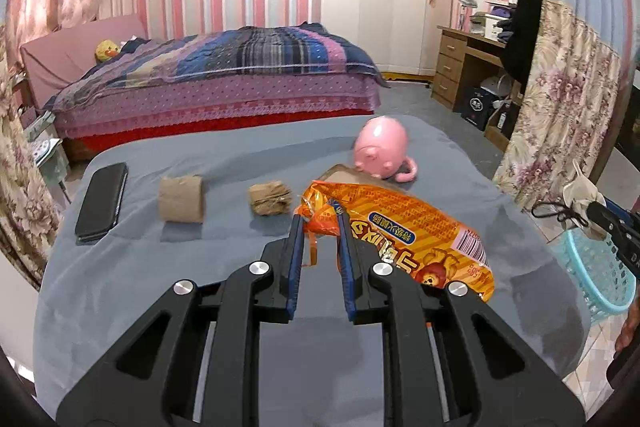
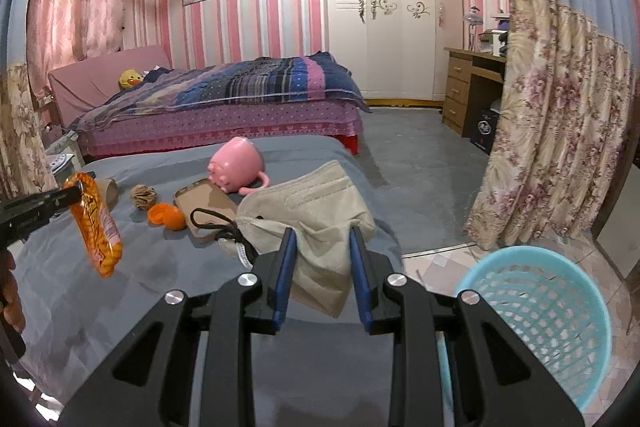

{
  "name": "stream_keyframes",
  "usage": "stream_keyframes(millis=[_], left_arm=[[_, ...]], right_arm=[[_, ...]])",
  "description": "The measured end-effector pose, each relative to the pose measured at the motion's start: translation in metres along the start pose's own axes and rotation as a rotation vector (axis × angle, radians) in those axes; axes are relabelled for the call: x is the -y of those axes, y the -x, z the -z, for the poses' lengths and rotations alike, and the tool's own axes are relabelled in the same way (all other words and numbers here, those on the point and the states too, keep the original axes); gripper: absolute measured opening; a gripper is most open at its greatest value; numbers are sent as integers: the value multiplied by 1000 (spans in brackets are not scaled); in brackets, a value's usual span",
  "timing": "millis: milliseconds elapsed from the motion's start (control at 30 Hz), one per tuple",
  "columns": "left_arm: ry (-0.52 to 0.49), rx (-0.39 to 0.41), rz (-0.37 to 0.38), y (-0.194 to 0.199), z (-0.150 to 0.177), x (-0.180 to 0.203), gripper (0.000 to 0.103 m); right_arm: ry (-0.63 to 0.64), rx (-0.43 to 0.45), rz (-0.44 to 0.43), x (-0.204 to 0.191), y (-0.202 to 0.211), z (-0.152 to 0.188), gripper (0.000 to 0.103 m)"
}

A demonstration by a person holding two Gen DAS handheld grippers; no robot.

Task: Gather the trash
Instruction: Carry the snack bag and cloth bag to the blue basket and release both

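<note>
My left gripper (image 1: 319, 215) is shut on the end of an orange snack wrapper (image 1: 404, 231) and holds it above the grey table; the wrapper hangs from it in the right wrist view (image 2: 98, 227). My right gripper (image 2: 323, 233) is shut on a beige face mask (image 2: 316, 203) with black ear loops, lifted over the table's right edge. The mask shows at the far right in the left wrist view (image 1: 580, 193). A light blue mesh basket (image 2: 540, 315) stands on the floor to the right, below the table.
On the grey table (image 1: 160, 287) lie a black phone (image 1: 102, 201), a cardboard roll (image 1: 181, 198), a crumpled brown paper ball (image 1: 270, 198), a pink pig mug (image 1: 384, 151), a phone in a tan case (image 2: 206, 205) and an orange peel (image 2: 166, 215). A bed stands behind.
</note>
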State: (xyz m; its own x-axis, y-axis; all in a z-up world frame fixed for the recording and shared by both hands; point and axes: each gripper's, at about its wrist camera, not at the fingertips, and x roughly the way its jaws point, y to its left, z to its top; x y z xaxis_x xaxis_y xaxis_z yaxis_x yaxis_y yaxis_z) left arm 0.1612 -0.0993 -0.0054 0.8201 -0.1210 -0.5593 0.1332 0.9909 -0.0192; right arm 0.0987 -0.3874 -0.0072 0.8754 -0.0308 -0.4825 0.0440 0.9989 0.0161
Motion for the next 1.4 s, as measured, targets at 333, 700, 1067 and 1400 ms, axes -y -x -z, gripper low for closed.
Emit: stream_keyframes(millis=[333,700,1067,1400], left_arm=[[-47,34,107,-2,-23,76,16],[-183,48,261,-11,-19,204,16],[-302,19,353,-22,11,302,16],[-358,-37,383,-44,30,347,22]], right_arm=[[-26,-15,165,79,28,11,27],[-117,-4,336,166,63,26,27],[-198,-15,400,207,74,55,27],[-208,-40,422,217,71,70,27]])
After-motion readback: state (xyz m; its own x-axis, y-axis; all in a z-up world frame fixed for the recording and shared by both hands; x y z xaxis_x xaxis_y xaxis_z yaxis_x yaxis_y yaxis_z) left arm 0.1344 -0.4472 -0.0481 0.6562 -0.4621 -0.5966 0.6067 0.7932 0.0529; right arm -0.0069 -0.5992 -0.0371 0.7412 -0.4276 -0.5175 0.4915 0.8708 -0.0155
